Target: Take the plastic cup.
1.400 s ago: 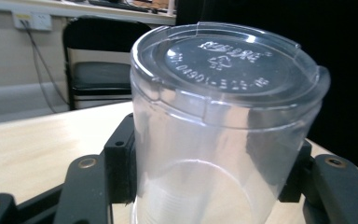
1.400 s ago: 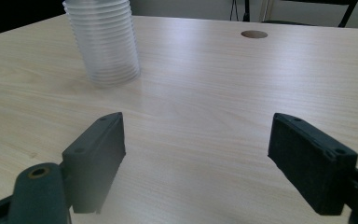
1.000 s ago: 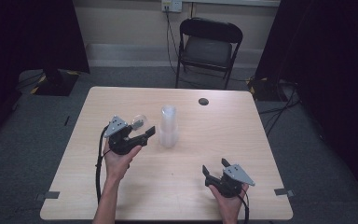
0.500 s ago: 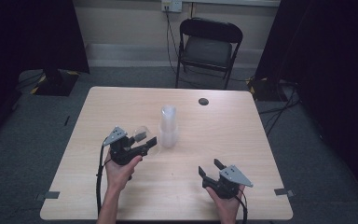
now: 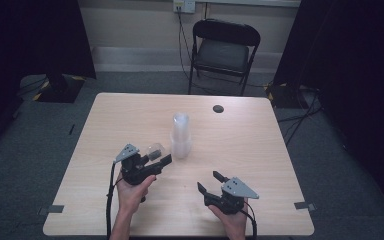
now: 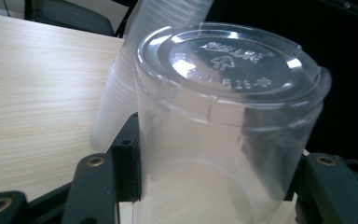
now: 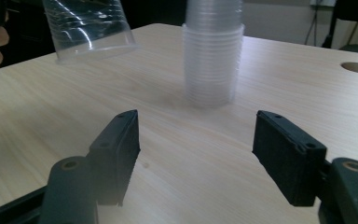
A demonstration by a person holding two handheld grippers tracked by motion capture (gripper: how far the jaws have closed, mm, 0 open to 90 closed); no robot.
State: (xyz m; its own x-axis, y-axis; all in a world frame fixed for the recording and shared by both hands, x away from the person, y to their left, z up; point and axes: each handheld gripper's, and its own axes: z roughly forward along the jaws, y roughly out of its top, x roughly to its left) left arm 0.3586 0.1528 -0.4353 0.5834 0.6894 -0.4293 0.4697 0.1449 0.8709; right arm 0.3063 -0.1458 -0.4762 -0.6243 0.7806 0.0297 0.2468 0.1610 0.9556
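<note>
Seen from above, you stood at the near edge of a pale wooden table [image 5: 260,150], a gripper in each hand; your left gripper [image 5: 152,164] was clamped on a single clear plastic cup [image 5: 155,151], held upside down and tilted, clear of the tabletop and just beside the stack of cups [image 5: 180,136] that stood upright near the middle of the table; in the left gripper view the cup's [image 6: 223,121] embossed base faced the camera, with a black jaw pressed against each side of its wall and the stack [image 6: 121,93] close behind it; those jaws had just been closing, with the cup between them. Your right gripper [image 5: 211,184] sat low near the table's front edge, well apart from the cup and the stack, its jaws apart with nothing between them; they had narrowed a little but were spread wide in the right gripper view, where the stack [image 7: 213,56] rose ahead and the held cup [image 7: 89,28] hung at upper left.

What could have gone wrong from there, as a judgement: the cup's wall was thin and smooth, so a harder squeeze might have buckled it, while a looser one might have let it slide out; the cup was so near the stack that a careless sideways swing could have knocked the tall, light column over; a small dark disc [image 5: 218,108] lay at the far side, out of the way.
</note>
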